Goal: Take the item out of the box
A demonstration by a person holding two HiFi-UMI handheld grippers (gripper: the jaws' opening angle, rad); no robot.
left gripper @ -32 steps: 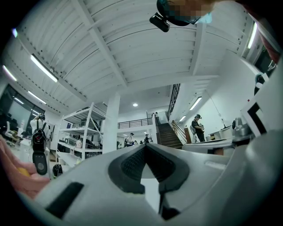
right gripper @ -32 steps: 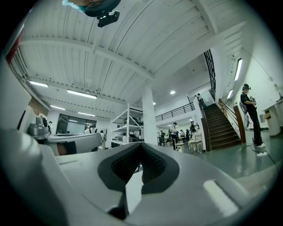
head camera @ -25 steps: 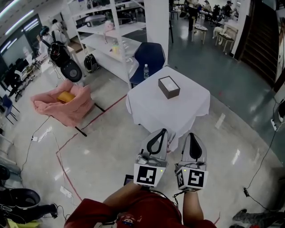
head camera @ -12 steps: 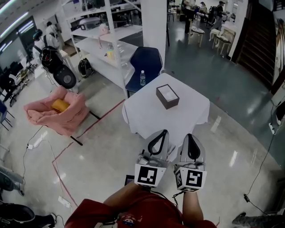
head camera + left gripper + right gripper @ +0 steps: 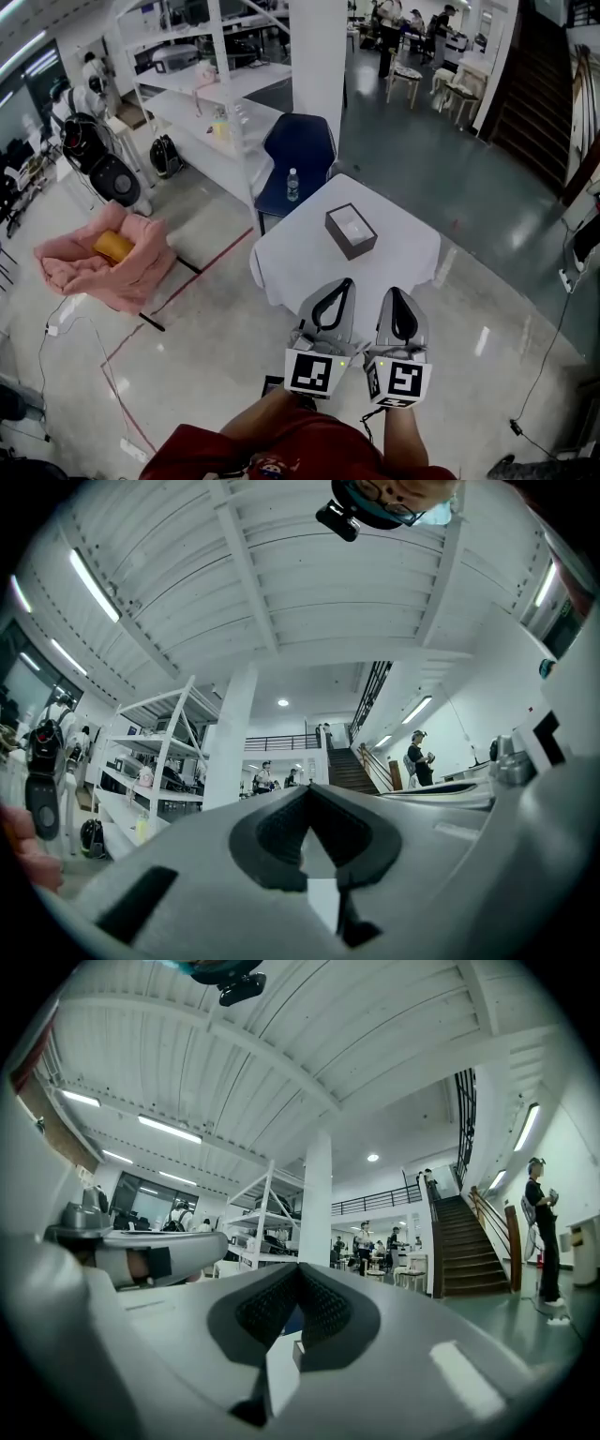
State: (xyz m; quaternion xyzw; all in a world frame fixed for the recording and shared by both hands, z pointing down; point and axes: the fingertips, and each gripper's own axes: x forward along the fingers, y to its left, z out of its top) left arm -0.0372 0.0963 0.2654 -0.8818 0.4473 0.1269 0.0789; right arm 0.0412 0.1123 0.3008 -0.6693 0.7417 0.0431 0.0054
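Dark brown rectangular open-topped box (image 5: 351,231), white inside, standing on the square table draped in a white cloth (image 5: 403,258). It sits a little beyond the table's middle, turned at an angle to the edges. The white contents cannot be identified from this height.

Left gripper (image 5: 343,284) and right gripper (image 5: 394,293), held side by side at the table's near edge and well apart from the box. In the head view their tips overlap the hanging cloth. In each gripper view the black ribbed pads meet at the tips. Both pairs of jaws are fully closed with nothing between them. Only white cloth shows through the loop-shaped gap behind the tips. The marker cubes (image 5: 314,372) face the head camera. The person's red garment (image 5: 281,450) fills the bottom edge of that view.

A dark blue moulded chair (image 5: 302,150) stands just beyond the far left corner of the table. A clear plastic water bottle (image 5: 292,184) stands upright on its seat. A square white pillar (image 5: 319,56) rises behind the chair, and a white metal shelving rack (image 5: 202,84) stands to its left.

Far left on the glossy grey floor is a pink cloth-covered heap (image 5: 89,267) with a yellow object (image 5: 112,246) resting in its hollow. A red floor line (image 5: 178,291) runs between it and the table. A dark staircase (image 5: 478,1241) shows in the right gripper view.
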